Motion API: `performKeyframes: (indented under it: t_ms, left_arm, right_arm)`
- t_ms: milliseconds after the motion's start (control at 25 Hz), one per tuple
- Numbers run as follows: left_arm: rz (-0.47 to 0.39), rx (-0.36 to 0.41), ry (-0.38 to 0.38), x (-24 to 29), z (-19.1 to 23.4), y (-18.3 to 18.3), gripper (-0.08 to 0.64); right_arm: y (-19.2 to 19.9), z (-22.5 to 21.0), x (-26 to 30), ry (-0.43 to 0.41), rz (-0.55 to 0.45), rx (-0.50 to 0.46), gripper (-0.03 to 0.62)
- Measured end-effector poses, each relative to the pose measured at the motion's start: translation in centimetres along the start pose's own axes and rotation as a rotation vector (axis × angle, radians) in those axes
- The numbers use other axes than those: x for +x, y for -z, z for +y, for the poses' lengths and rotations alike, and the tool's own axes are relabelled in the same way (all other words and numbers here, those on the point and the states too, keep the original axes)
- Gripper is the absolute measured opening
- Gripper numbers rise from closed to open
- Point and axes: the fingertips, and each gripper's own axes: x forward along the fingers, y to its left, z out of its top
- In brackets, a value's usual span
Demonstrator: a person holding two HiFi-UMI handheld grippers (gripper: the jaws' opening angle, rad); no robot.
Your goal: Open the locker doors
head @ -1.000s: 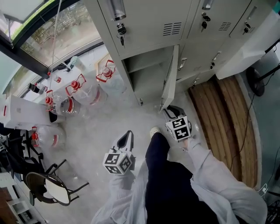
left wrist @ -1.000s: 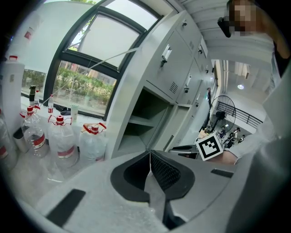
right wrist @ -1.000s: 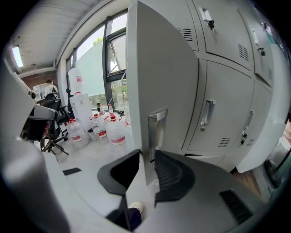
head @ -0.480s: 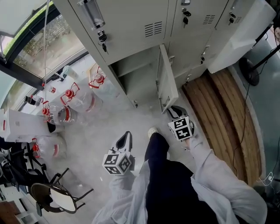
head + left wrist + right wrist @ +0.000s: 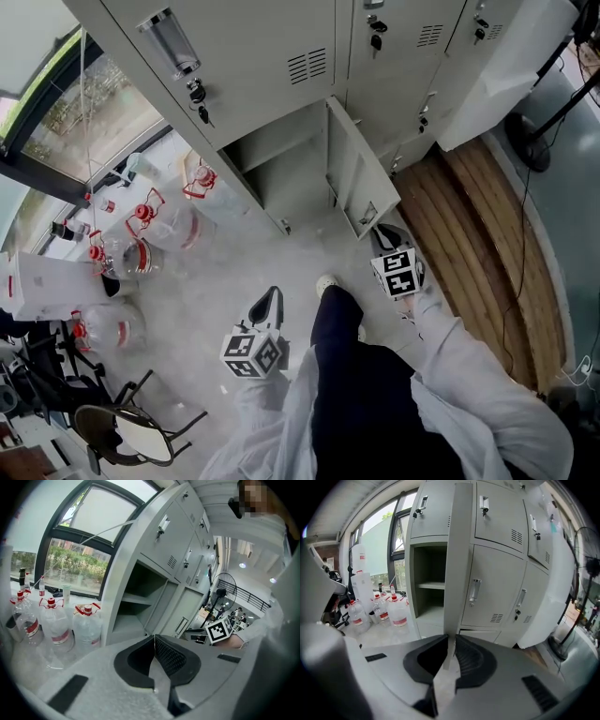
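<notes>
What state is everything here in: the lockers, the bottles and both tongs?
Door, open, swung out from its locker.
Locker, open, looks bare inside.
Other doors, shut.
Bottles, upright, capped.
Left tongs, shut, empty.
Right tongs, closing, with the door's edge between the jaws.
</notes>
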Motion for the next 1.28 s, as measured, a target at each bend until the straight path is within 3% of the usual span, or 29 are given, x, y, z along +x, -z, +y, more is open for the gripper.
performKeyframes:
  t_ms: [320, 640, 1040, 1280]
  left_arm:
    - [0.012, 0.021, 0.036, 1.7, -0.8, -0.7, 0.009]
    - [0.041, 0.04, 0.054, 2.0, -0.7, -0.3, 0.009]
    - [0.053, 0.029, 0.04, 2.1, 0.0, -0.3, 0.009]
    - [0.032, 0.044, 0.066, 2.5, -1.5, -1.1, 0.009]
  right_arm:
    - [0.7, -5.0, 0.1, 0.114, 0.031, 0.082, 0.028]
    - [0.8, -10.0, 1.0, 0.203, 0.052, 0.063, 0.002]
    - [0.7, -11.0, 1.4, 0.215, 0.054, 0.133, 0.002]
    - [2.2, -10.7, -0.2, 0.2, 0.062, 0.25, 0.002]
